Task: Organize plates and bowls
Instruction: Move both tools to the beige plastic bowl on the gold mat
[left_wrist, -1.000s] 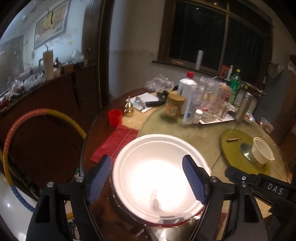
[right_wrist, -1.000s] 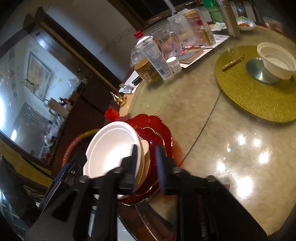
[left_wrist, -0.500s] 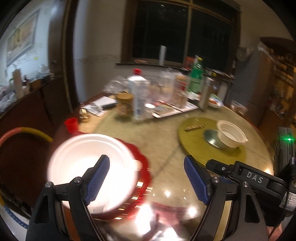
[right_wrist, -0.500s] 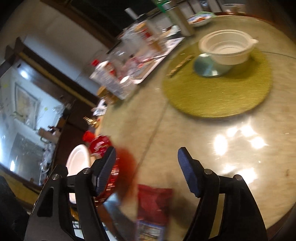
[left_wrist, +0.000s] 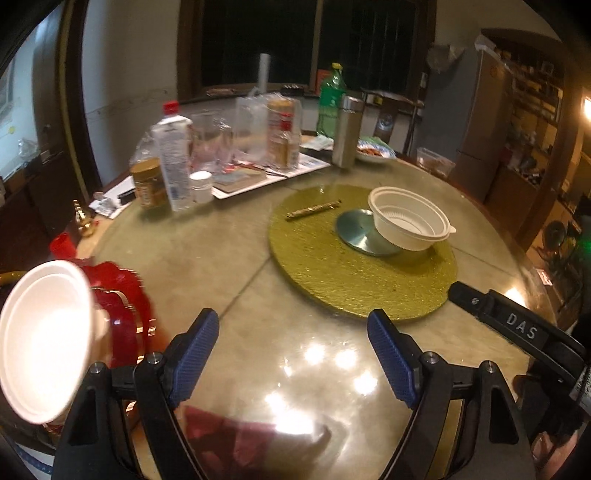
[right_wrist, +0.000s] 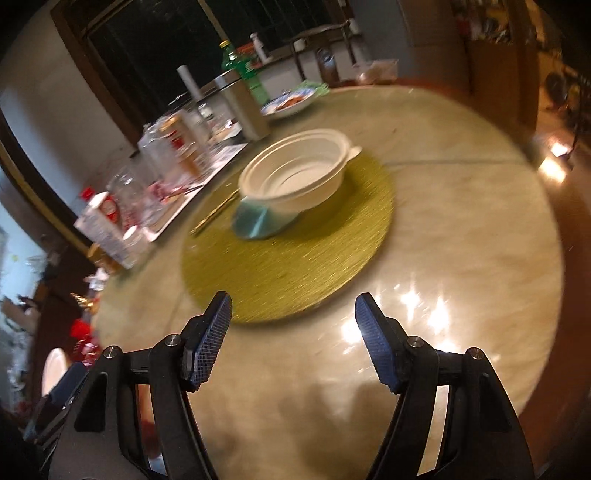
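Now both grippers have swung off the stack at the left and face the other bowl, so EARLIER changes matter: a second ago the left gripper (left_wrist: 291, 354) straddled the white bowl (left_wrist: 44, 339) on the red plates (left_wrist: 122, 306), and the right gripper (right_wrist: 291, 343) was pinched narrow at that bowl's rim; since then the stack has slid to the lower left edge of the left wrist view, where bowl and plates sit together, the bowl nested on top. The right jaws have just been opening, and nothing lies between them; the left jaws also stand wide and empty. I judge that the first stack is finished and the remaining plastic bowl (left_wrist: 410, 221) is next. Moving right across the left wrist view: the white bowl is smooth and glaring, its rim round; the red plates are glossy with scalloped, gilt-trimmed edges. Upper centre holds a clutter of bottles and jars on the table (left_wrist: 207, 266), whose top is polished stone-like and throws back lamp glare. Right of centre lies a round green mat (left_wrist: 332, 273), coarse and glittery, with a shiny disc (left_wrist: 354, 229) on it; the thin, ribbed, lipped plastic bowl rests partly on that disc. In the right wrist view the same plastic bowl (right_wrist: 295, 177) sits at upper centre, well apart from the fingertips (right_wrist: 212, 343), and looks light and easy to tip.
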